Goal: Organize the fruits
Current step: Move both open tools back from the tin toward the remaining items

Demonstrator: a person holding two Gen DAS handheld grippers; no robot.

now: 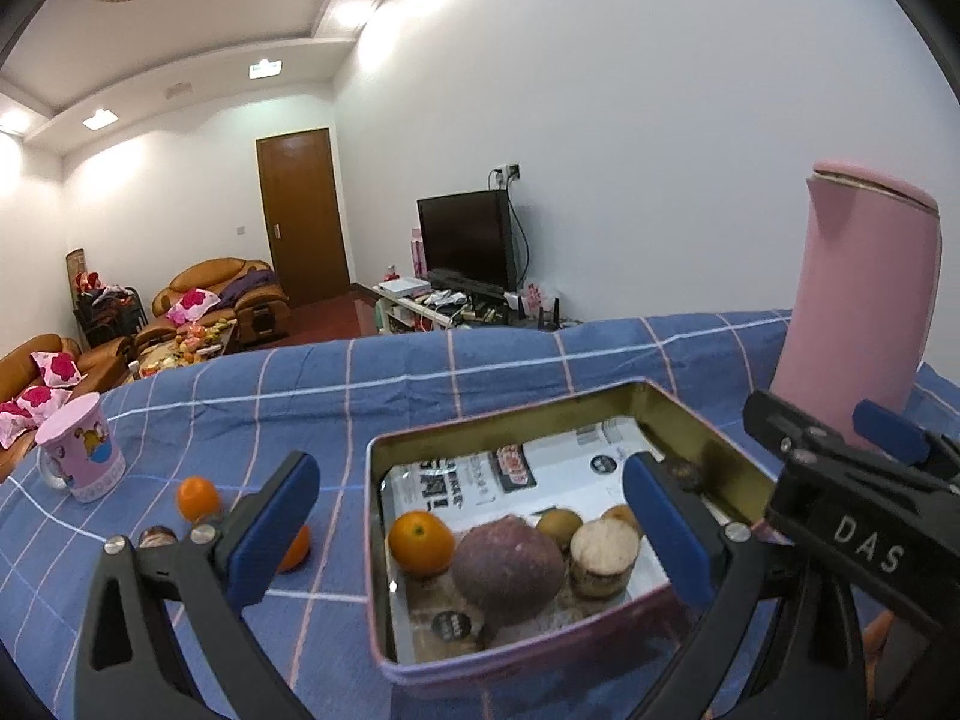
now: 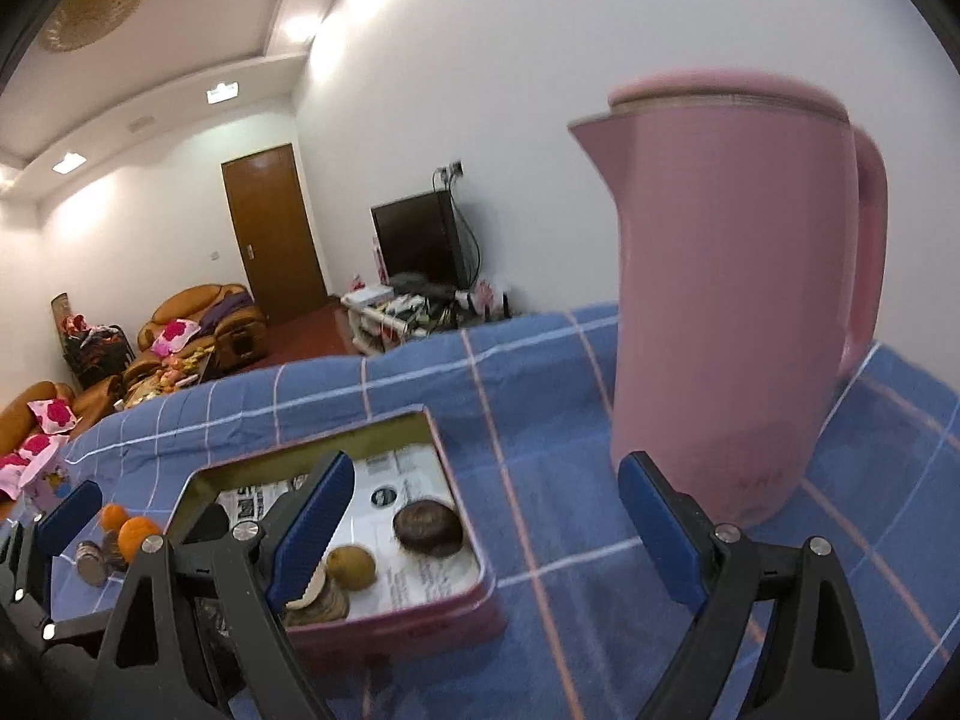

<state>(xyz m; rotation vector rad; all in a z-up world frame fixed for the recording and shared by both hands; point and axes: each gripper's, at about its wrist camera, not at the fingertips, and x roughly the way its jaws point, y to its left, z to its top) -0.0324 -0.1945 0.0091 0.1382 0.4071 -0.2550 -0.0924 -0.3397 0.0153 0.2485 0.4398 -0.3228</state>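
Fruits sit in the pink tin (image 1: 516, 669) on the blue checked tabletop (image 1: 492, 372): orange (image 1: 420, 542) at the tin's 8 o'clock, big purple-brown fruit (image 1: 509, 567) at centre, cut round piece (image 1: 603, 547) and kiwi-like fruit (image 1: 559, 523) toward 3 o'clock. Two loose oranges (image 1: 198, 498) lie outside at 9 o'clock, near the pink mug (image 1: 81, 447).

Oranges look firm, light, prone to roll; pinch across the widest part.

Left hand-held gripper (image 1: 474, 528) is spread wide over the tin, holding nothing. Right hand-held gripper (image 2: 486, 528) is released too, empty.

Pink kettle (image 2: 738, 300) at 2 o'clock. The dark item by the loose oranges is unclear, half hidden.
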